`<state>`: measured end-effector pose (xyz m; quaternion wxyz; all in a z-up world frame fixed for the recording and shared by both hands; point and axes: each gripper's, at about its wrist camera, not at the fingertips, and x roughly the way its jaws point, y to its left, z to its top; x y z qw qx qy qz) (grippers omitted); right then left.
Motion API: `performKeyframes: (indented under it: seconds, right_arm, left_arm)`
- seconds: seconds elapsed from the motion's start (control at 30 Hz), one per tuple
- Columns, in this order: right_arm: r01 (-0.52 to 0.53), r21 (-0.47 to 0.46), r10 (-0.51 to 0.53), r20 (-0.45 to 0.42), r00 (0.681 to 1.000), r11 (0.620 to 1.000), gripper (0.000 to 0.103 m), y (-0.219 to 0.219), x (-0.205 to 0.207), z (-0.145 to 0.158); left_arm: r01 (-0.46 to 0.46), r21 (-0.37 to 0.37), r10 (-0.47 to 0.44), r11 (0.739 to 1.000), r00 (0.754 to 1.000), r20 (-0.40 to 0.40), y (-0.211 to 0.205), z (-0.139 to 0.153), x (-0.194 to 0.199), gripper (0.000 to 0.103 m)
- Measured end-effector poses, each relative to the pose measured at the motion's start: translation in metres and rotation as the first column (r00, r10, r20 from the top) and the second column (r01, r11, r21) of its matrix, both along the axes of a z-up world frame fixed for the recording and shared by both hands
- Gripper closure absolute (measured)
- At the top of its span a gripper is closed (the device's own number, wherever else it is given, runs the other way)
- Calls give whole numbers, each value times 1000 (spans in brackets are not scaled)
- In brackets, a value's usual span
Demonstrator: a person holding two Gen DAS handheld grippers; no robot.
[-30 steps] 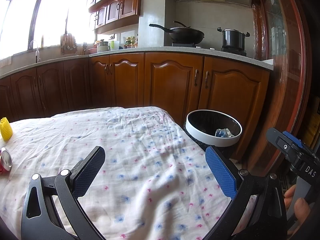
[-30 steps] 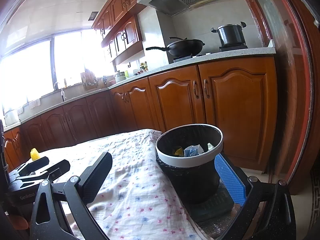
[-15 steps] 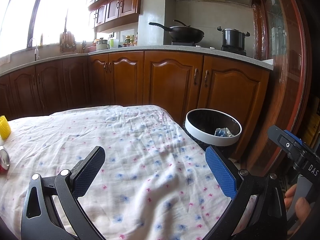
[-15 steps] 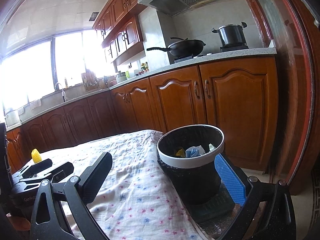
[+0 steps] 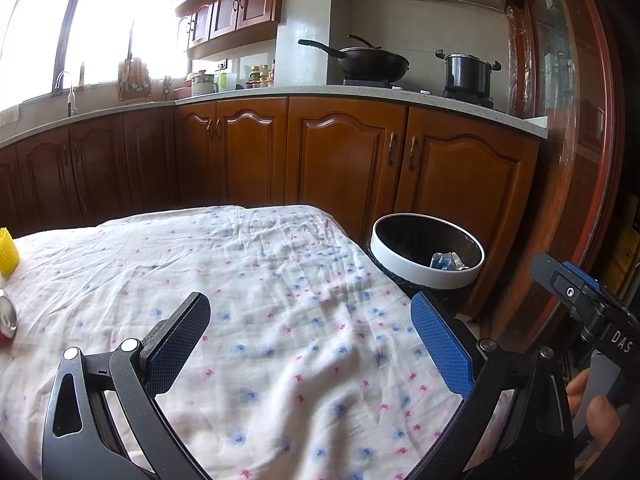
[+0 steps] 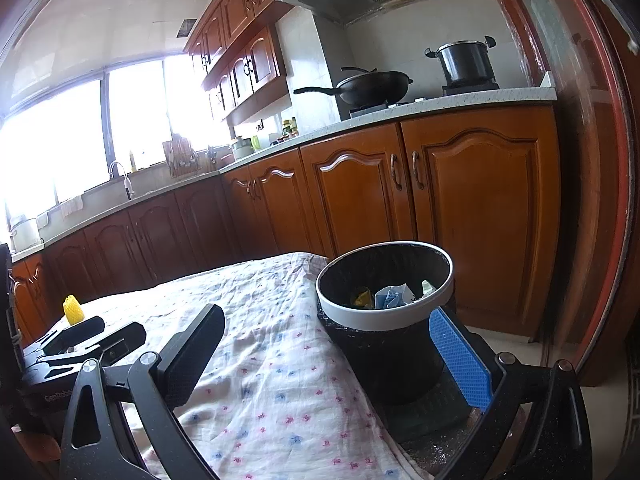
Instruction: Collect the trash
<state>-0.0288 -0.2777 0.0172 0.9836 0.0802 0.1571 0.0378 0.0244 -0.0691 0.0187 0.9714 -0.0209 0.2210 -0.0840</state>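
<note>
Both claws — left claw (image 5: 310, 328), right claw (image 6: 326, 344) — gaped empty over the table (image 5: 248, 280). The bin (image 6: 384, 312) stood upright, holding crumpled blue and yellow trash (image 6: 390, 295).

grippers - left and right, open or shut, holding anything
Left gripper: open, holding nothing, over the floral cloth.
Right gripper: open, holding nothing, near the trash bin.

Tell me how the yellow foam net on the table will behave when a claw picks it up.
The yellow foam net looks like open mesh, so it is probably very light and will squash between the fingers. Standing upright on the wrinkled cloth, it may tip if nudged.
</note>
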Motion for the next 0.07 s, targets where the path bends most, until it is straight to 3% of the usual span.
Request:
performKeyframes:
  seconds: [0.07]
  right_arm:
    - [-2, -2, 2, -5, 1000, 1000, 0, 1, 2, -1]
  left_arm:
    - [-1, -4, 1, 1000, 1000, -5, 1, -1, 0, 1]
